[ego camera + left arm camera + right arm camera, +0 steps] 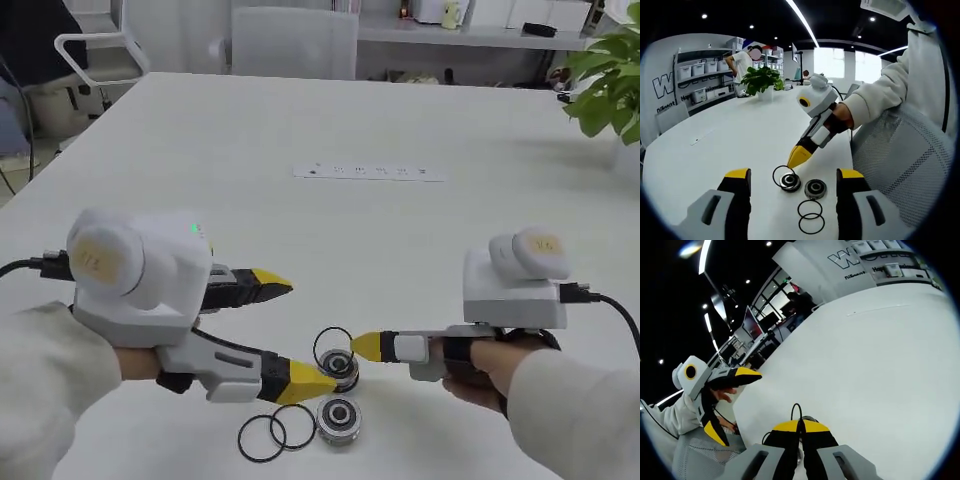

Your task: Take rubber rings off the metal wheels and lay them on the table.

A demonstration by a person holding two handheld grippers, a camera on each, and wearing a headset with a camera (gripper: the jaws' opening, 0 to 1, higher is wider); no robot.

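Observation:
Two metal wheels (341, 371) (338, 416) lie near the table's front edge, and they also appear between the left jaws in the left gripper view (790, 183) (815, 188). My right gripper (362, 347) (800, 426) is shut on a thin black rubber ring (320, 340) (795, 411) that stands up off the farther wheel. My left gripper (288, 334) (795, 175) is open, one jaw beside that wheel and the other raised behind it. Two loose rings (262, 438) (293, 427) lie flat left of the nearer wheel.
The white table (330, 130) stretches far ahead, with a flat socket strip (368, 172) in its middle. A potted plant (607, 80) stands at the far right. Chairs (294, 42) line the far edge. A person (742, 67) stands by shelves in the background.

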